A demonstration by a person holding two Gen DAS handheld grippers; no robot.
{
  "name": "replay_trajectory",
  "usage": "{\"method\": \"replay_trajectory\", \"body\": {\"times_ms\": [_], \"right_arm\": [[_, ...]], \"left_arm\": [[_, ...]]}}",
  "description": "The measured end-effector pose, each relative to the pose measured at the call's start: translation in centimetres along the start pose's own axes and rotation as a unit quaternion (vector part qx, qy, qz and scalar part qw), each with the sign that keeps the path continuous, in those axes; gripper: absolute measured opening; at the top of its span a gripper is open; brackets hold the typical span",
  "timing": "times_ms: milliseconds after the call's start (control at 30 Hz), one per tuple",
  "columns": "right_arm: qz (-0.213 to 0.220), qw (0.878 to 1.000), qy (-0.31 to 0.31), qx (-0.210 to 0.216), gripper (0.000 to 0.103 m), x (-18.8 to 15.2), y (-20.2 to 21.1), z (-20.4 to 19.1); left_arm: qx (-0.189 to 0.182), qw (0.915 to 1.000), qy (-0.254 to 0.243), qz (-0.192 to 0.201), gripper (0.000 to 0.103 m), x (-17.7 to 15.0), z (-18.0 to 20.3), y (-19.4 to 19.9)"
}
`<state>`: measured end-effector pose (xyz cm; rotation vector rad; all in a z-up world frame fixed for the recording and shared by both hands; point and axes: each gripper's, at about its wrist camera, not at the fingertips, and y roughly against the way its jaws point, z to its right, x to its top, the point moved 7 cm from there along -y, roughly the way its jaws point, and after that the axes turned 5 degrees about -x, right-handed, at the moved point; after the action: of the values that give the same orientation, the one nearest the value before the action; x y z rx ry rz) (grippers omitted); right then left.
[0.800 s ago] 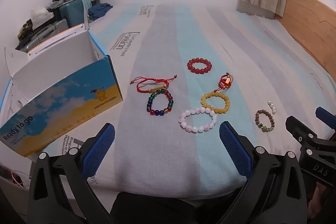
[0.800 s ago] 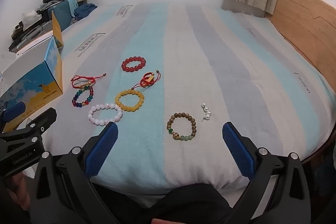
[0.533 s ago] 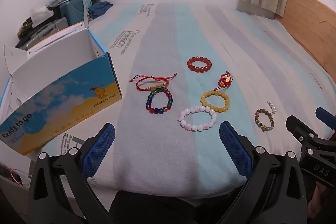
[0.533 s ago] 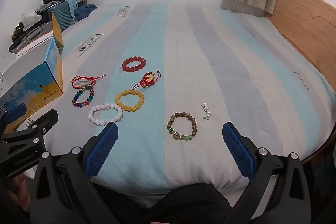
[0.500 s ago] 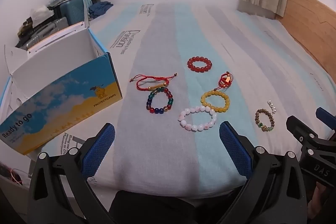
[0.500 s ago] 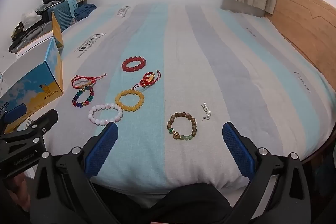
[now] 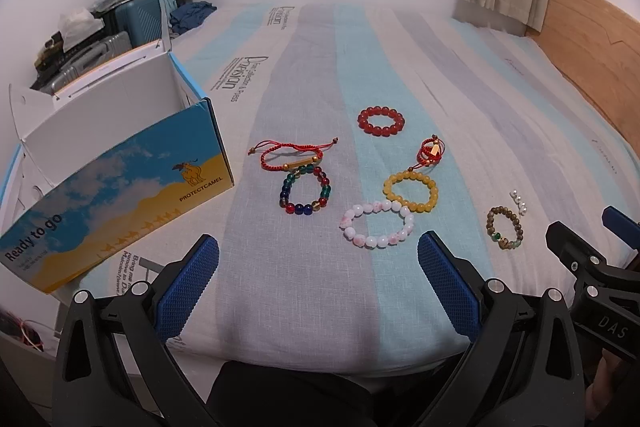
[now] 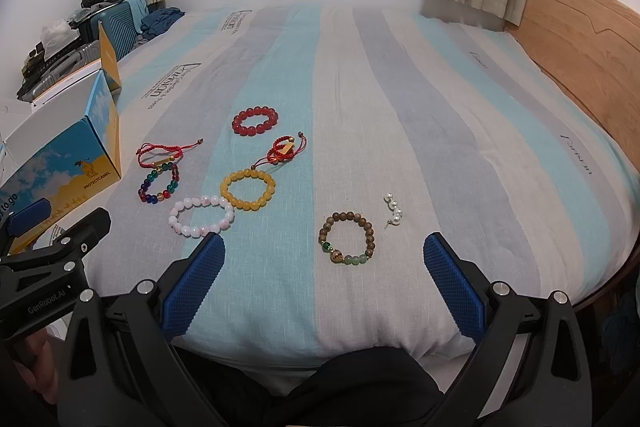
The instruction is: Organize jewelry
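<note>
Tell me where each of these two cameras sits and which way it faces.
Left wrist view: sits on the left gripper, angled down over the bed; its open blue fingers frame the pink bracelet, with the box to the left.
Right wrist view: sits on the right gripper, angled down likewise; its open fingers frame the brown bracelet; a fingertip shows bottom left.
Shared: the same bracelets, box and window; each view catches the other gripper at its edge.

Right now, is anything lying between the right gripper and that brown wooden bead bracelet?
Nothing visible: only bare striped bedspread lies between the open right gripper and the brown wooden bead bracelet. The pearl earring sits just beside it.
</note>
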<state>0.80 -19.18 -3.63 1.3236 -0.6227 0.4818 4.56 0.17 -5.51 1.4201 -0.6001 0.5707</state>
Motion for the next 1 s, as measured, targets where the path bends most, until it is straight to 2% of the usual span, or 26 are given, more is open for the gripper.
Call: {"method": "replay_trajectory", "body": {"times_ms": [1000], "right_arm": [[-0.002,1.000,-0.003,0.003,0.096,-0.51,0.21,-0.06]], "left_arm": [[0.001,1.0000,0.003,-0.003,0.097,0.00,0.19,0.15]]}}
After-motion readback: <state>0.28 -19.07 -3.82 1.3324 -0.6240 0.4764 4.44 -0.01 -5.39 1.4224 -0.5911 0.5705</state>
